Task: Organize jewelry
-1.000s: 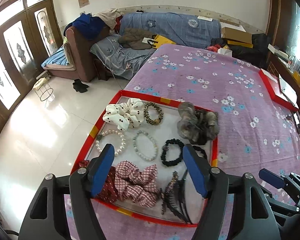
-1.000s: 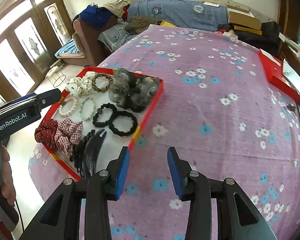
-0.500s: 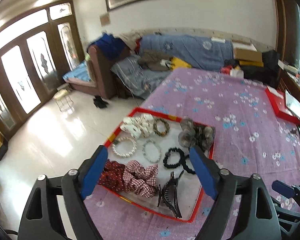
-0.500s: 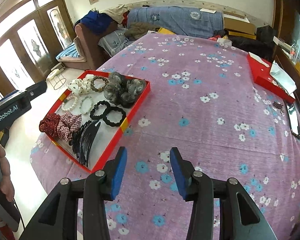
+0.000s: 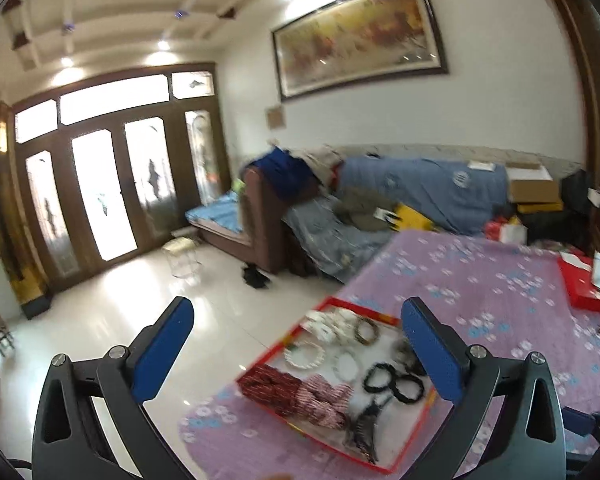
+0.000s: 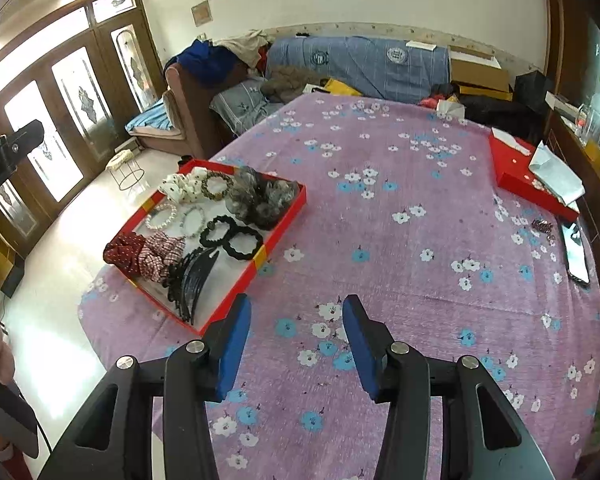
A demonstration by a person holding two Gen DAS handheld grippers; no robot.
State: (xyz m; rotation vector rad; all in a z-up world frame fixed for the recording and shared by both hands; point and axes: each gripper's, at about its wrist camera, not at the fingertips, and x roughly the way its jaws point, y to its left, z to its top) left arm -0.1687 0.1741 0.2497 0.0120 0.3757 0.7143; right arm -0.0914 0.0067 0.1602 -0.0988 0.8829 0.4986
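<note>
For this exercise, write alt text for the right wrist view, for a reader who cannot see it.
A red tray of scrunchies, bead bracelets and black hair claws sits at the left edge of a purple flowered tablecloth. The right gripper hovers open and empty in front.

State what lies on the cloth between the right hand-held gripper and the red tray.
Nothing: in the right wrist view only bare flowered cloth lies between the right hand-held gripper and the red tray.
</note>
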